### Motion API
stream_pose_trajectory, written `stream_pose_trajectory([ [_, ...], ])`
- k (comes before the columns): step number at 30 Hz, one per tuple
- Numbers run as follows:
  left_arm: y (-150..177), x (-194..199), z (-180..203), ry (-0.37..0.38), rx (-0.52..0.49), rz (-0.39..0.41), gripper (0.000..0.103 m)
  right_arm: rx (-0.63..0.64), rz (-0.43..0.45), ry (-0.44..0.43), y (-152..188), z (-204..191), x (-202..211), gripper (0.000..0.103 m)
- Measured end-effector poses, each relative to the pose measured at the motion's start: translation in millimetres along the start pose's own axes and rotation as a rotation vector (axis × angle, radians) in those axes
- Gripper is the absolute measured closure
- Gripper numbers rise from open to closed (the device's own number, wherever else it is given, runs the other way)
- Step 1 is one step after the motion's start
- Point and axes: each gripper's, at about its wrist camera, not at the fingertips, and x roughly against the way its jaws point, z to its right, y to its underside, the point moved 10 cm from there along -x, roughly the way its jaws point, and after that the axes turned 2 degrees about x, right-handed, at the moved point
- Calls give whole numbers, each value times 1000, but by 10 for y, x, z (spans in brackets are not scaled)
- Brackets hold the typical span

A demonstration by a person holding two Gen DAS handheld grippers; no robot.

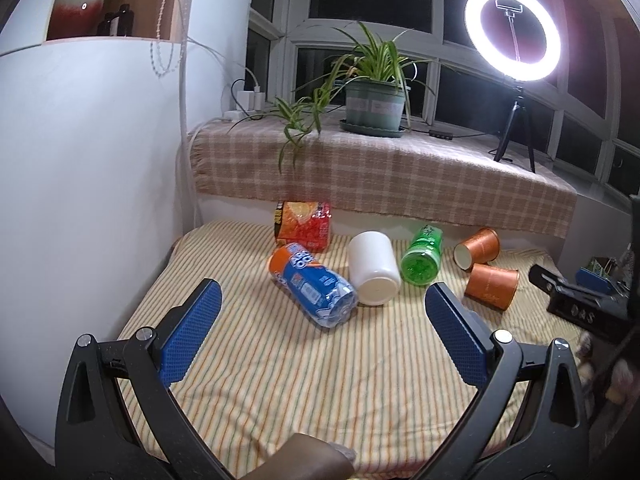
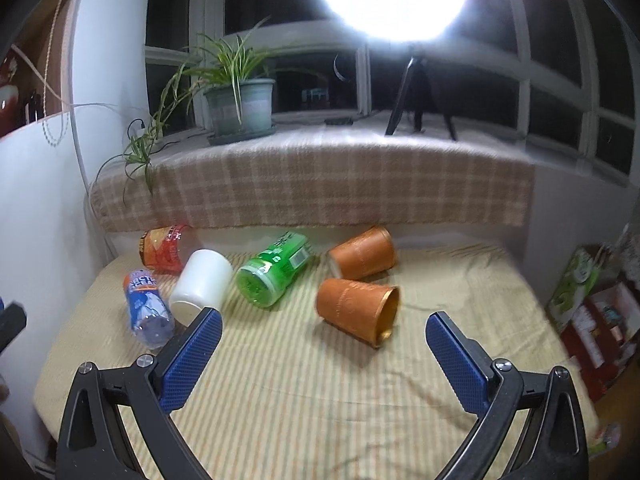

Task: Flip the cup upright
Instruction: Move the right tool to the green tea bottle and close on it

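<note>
Approach stage; nothing gripped yet. Left gripper (image 1: 320,300) hangs above the striped cloth (image 1: 320,380), fingers spread wide, nothing between them. Right gripper (image 2: 324,334) likewise wide open and empty, aimed at the near orange cup (image 2: 358,310).

Cups: two orange ones, both on their sides at the right of the row. Near orange cup lies with its open mouth toward the right gripper's side, gold lining showing. Far orange cup (image 2: 364,254) lies just behind it, close to the foot of the plaid-covered ledge (image 2: 312,188), base end facing the left. A white cup (image 1: 374,266) also lies on its side, between the blue bottle (image 1: 314,290) and the green bottle (image 1: 422,260); its flat end faces the left camera.

Judgement: the right gripper seems lined up for the near orange cup. Next move calls for descending, bracketing the cup's wall across its width, closing gently on the thin shell, then rotating until the mouth points up and setting it down on soft cloth that may let it tip.

Writing: blue bottle label shows large white letters, unreadable here. Green bottle carries white characters and a barcode. Red-orange packet (image 1: 302,224) has print too blurred to read. Orange cups show faint embossed marks, possibly text.
</note>
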Motion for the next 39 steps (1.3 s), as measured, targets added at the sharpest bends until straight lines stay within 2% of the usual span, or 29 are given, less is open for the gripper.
stream_pose_trajectory([
  [8,81,26,-237,-22,5,-19,0,-47,-112,-119,-146,-188,-521,0],
  [12,138,46,-371,-32,22,-35,0,-76,-180,-147,-250,-257,-856,2],
  [20,261,79,-604,-66,54,-63,0,-155,-316,-154,-358,-338,-1528,9],
  [28,314,112,-771,-97,71,-71,0,-273,-452,-173,-261,-417,-1993,23],
  [39,341,159,-931,-122,82,-72,0,-330,-493,-129,-216,-464,-2300,30],
])
